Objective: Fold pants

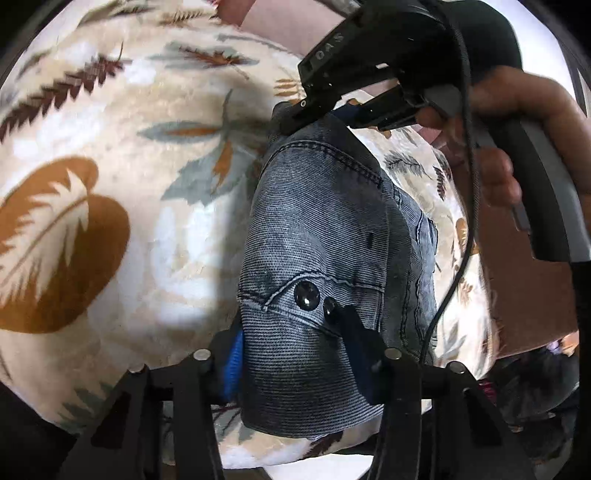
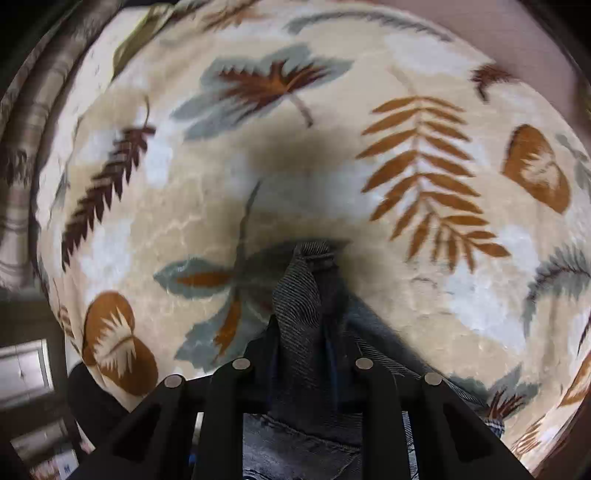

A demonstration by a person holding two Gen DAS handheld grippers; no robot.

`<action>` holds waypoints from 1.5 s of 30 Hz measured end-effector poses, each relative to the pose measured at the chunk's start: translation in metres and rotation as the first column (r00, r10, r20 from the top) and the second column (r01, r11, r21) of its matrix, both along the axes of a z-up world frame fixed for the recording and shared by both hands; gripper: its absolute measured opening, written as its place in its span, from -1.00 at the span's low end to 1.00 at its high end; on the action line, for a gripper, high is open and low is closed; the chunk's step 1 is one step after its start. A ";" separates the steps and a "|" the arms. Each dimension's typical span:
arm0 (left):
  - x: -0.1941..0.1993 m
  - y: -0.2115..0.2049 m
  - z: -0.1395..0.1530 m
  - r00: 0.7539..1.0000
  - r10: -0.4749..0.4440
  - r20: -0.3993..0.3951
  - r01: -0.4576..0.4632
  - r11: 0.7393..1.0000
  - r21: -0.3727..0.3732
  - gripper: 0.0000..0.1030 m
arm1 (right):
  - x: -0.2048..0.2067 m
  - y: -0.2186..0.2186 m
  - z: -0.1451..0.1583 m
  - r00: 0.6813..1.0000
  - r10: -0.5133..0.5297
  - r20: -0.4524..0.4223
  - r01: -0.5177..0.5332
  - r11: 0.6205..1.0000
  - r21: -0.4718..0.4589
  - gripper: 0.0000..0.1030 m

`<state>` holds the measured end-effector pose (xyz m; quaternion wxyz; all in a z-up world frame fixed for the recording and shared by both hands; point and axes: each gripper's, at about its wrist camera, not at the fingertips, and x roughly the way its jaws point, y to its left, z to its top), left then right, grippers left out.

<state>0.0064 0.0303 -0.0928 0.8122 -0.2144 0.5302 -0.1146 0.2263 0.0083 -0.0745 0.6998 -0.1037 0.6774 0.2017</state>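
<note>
the faded grey-blue denim pants [image 1: 325, 266] lay in a narrow, bunched strip on the cream plush blanket printed with brown, rust and grey-green leaves [image 1: 110, 206], and their long axis ran straight from one tool to the other. the left gripper [image 1: 295, 354] sat at the near end, its black fingers either side of the waistband by the two dark metal buttons [image 1: 312, 297]; from this view i could not tell whether the pads pressed the cloth or only flanked it. the right gripper [image 1: 332, 110], held in the person's hand [image 1: 495, 147], stood at the far end, and its own camera showed the jaws drawn together on a pinched ridge of denim [image 2: 301, 295].

so each hand was at its own end and neither was nearer the middle; the fold would probably turn on bringing one end toward the other along that line. the blanket lay open and bare to the left of the strip, with plenty of room. its edge and a pinkish surface [image 1: 288, 26] beyond sat closer on the far side, behind the right gripper.
</note>
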 end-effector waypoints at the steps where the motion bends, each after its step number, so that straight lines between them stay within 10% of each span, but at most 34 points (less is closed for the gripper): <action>1: -0.001 -0.006 0.003 1.000 -0.006 0.012 0.006 1.000 0.026 -0.06 | 0.000 -0.006 0.004 0.999 -0.037 0.023 0.036 0.999 0.016 -0.58; 9: -0.001 -0.007 0.002 0.999 0.035 -0.020 -0.034 0.999 0.010 0.11 | -0.013 -0.082 0.048 0.938 -0.297 0.177 0.261 0.944 0.200 -0.44; 13: -0.003 -0.005 0.007 0.999 0.040 -0.023 -0.039 0.999 0.014 0.20 | -0.054 -0.124 0.067 0.942 -0.309 0.135 0.250 0.908 0.336 0.51; 25: -0.008 0.025 0.040 0.993 0.111 0.039 -0.113 0.993 0.027 0.52 | -0.149 -0.212 -0.034 0.913 -0.394 -0.109 0.401 0.814 0.420 0.51; 34: -0.012 0.028 0.041 0.992 0.120 0.046 -0.122 0.991 0.052 0.52 | -0.188 -0.209 0.014 0.920 -0.393 0.010 0.330 0.787 0.521 0.51; 38: -0.012 0.028 0.042 0.990 0.125 0.060 -0.129 0.989 0.075 0.52 | -0.201 -0.215 -0.015 0.918 -0.397 -0.022 0.353 0.790 0.501 0.56; 45: -0.014 0.029 0.038 0.991 0.122 0.052 -0.126 0.988 0.091 0.52 | -0.214 -0.243 -0.004 0.880 -0.475 -0.019 0.394 0.706 0.589 0.56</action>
